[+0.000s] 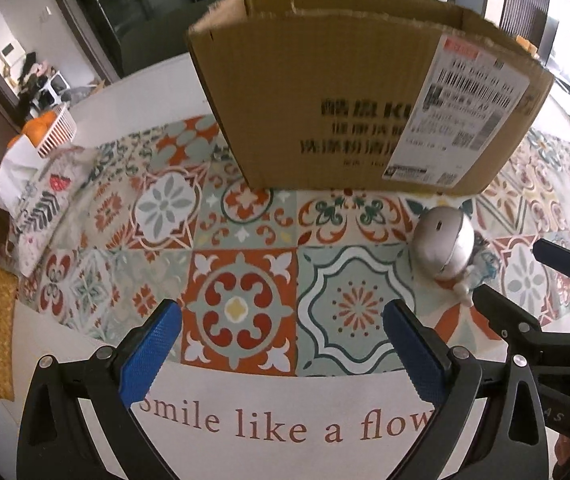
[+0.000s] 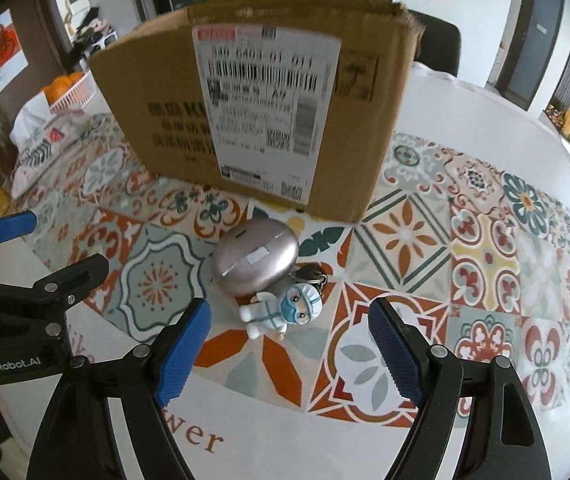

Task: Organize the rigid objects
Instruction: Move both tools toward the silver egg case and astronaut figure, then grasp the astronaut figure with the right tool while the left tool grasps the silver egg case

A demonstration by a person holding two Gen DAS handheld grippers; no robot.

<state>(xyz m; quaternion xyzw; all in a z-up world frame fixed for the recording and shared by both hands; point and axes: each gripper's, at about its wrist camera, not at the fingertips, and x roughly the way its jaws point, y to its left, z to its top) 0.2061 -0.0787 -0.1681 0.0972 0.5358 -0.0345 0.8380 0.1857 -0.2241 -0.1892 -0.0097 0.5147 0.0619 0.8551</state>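
My left hand-held gripper (image 1: 281, 344) hangs with jaws apart over the tile-patterned worktop (image 1: 241, 264). To its right, my right hand-held gripper (image 2: 290, 344) gapes empty just short of the small white-suited masked figurine keychain (image 2: 281, 312), which touches the rounded silver-pink plastic case (image 2: 255, 262) before the tall brown cardboard box (image 2: 157, 80).

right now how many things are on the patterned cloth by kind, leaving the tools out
cardboard box: 1
silver oval case: 1
figurine keychain: 1
total: 3

table: white (image 2: 465, 92), tiled-pattern mat (image 1: 241, 264) | walls: white | door: dark (image 2: 541, 40) | light: daylight
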